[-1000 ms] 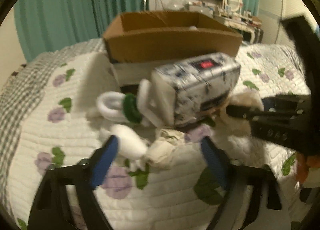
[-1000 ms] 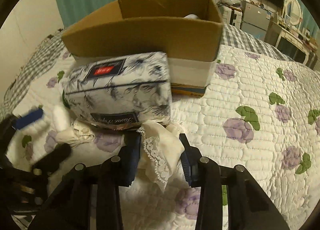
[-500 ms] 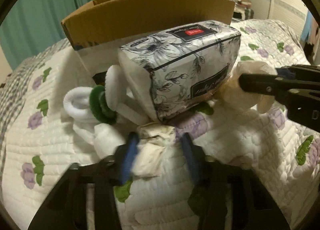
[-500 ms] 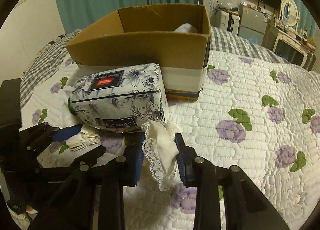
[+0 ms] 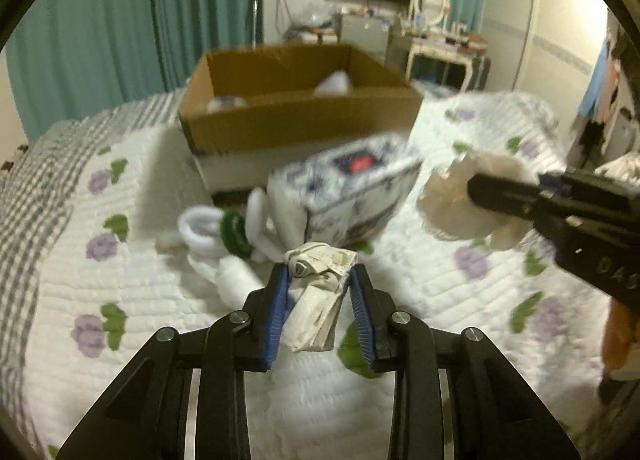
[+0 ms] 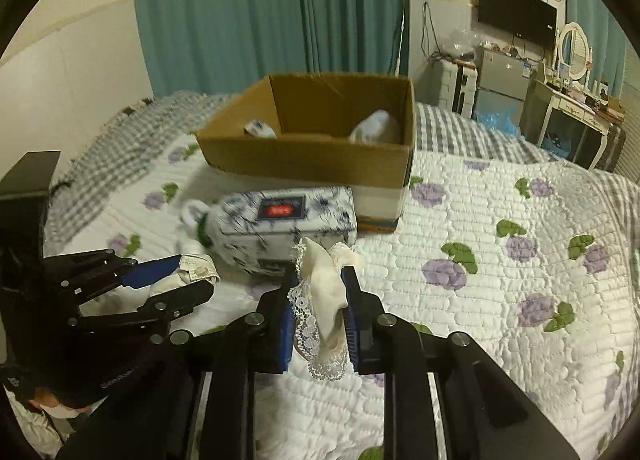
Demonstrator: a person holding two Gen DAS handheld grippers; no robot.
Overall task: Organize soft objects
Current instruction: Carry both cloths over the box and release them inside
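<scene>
My left gripper (image 5: 319, 280) is shut on a crumpled white cloth (image 5: 316, 292) and holds it above the quilt; it also shows in the right wrist view (image 6: 188, 280). My right gripper (image 6: 318, 280) is shut on a cream lace-edged cloth (image 6: 320, 300), lifted off the bed; it shows at the right of the left wrist view (image 5: 472, 200). A floral tissue pack (image 6: 280, 228) lies in front of the open cardboard box (image 6: 312, 156). White plush rings with a green band (image 5: 224, 228) lie left of the pack.
The box holds a white item (image 6: 376, 126) and a patterned one (image 6: 260, 128). The quilted floral bedspread (image 6: 500, 260) stretches to the right. Teal curtains (image 6: 260, 12), a dresser (image 6: 568, 108) and a TV stand behind the bed.
My left gripper closed on the white cloth and lifted it. My right gripper rose with the lace cloth, away from the tissue pack. Both views pulled back from the box.
</scene>
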